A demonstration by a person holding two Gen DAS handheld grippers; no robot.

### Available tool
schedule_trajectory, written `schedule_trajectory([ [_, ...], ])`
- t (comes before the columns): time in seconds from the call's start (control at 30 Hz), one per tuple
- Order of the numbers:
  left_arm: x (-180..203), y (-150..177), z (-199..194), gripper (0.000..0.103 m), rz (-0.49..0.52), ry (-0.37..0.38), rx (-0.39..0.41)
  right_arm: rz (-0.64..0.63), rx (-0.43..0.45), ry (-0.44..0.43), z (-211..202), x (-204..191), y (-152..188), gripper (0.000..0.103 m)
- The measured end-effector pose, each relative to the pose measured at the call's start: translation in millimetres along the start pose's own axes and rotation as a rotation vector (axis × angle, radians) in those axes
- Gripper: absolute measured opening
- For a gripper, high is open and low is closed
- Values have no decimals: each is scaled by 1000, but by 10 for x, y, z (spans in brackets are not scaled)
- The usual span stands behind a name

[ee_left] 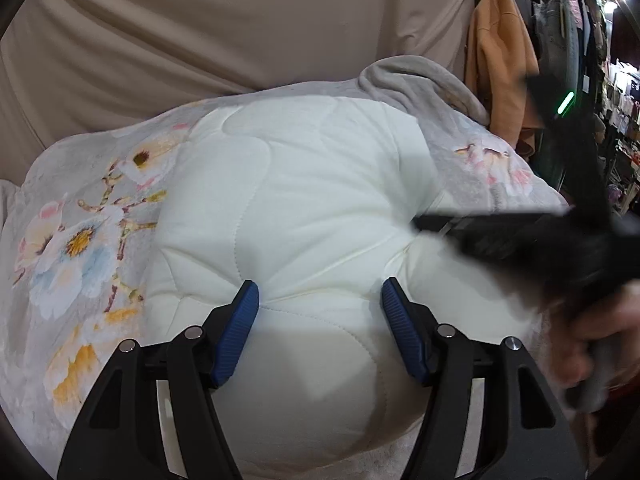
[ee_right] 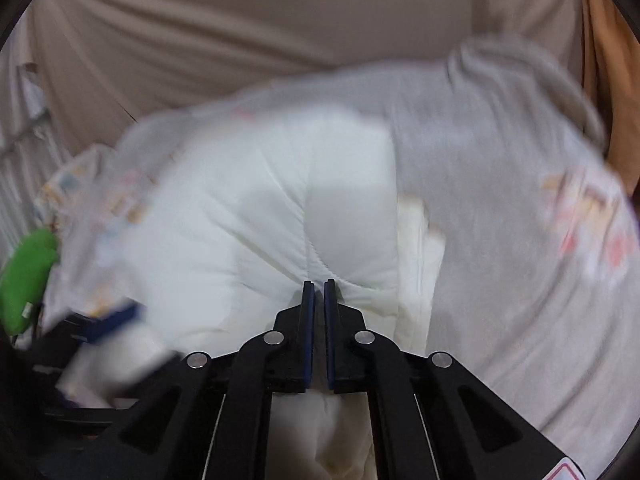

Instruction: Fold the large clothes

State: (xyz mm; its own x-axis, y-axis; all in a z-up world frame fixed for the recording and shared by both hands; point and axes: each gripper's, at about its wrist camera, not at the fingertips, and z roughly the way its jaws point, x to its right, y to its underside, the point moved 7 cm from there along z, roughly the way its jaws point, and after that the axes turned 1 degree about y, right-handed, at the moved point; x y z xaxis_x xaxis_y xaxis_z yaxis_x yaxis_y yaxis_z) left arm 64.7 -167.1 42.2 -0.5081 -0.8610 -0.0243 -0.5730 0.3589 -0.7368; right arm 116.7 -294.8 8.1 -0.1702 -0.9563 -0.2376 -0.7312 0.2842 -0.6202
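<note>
A white quilted padded garment lies bunched on a grey floral blanket. My left gripper is open, its blue pads either side of a puffed fold of the white garment, pressed against it. My right gripper is shut on a pinch of the white garment, which bunches at the fingertips. The right gripper shows blurred in the left wrist view, with a hand behind it. The left gripper shows blurred at the lower left of the right wrist view.
A beige sheet hangs behind the blanket. A grey fleece lies at the blanket's far edge. An orange garment and a clothes rack hang at the right. A green object sits at the left.
</note>
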Motion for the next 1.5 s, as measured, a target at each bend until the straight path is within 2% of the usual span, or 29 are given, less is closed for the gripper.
schedule_trajectory([
  [0.07,5,-14,-114,61,-6,17,1,61,3,-50,141,118,131,0],
  [0.2,-218,-95,-420,61,-98,58,45,110,13,-50,19,179,238,0],
  [0.33,-413,38,-170,62,-105,8,-31,160,18,-61,-32,199,281,1],
  [0.4,-441,139,-86,63,-75,-51,-31,191,57,-61,-248,128,220,5],
  [0.5,-449,160,-114,63,-76,-51,-17,112,170,-32,-798,-154,225,5],
  [0.57,-454,157,-105,63,-82,-34,-21,82,150,-6,-900,-230,377,5],
  [0.67,-339,177,-114,66,-54,-10,-17,68,37,75,-546,-95,717,2],
  [0.73,-299,192,-140,66,-25,-49,-6,110,30,46,-418,14,817,1],
  [0.8,-322,200,-173,66,-33,-43,-10,144,40,27,-573,12,758,2],
  [0.9,-384,217,-184,67,-64,-9,-22,123,69,54,-782,-76,727,2],
  [0.97,-342,236,-171,68,-46,-17,-19,108,44,78,-671,-83,823,2],
  [1.03,-275,238,-162,68,-9,-67,-7,95,30,109,-447,-55,900,2],
  [1.1,-274,227,-161,68,-4,-84,-10,86,32,133,-464,-82,864,2],
  [1.2,-351,184,-179,68,-43,-56,-27,92,34,129,-666,-121,773,6],
  [1.3,-373,153,-203,68,-50,-57,-26,100,76,104,-915,-179,668,13],
  [1.43,-369,151,-208,68,-52,-63,-30,85,145,93,-1205,-305,554,13],
  [1.5,-378,150,-235,68,-56,-57,-27,69,143,94,-1206,-353,566,13],
])
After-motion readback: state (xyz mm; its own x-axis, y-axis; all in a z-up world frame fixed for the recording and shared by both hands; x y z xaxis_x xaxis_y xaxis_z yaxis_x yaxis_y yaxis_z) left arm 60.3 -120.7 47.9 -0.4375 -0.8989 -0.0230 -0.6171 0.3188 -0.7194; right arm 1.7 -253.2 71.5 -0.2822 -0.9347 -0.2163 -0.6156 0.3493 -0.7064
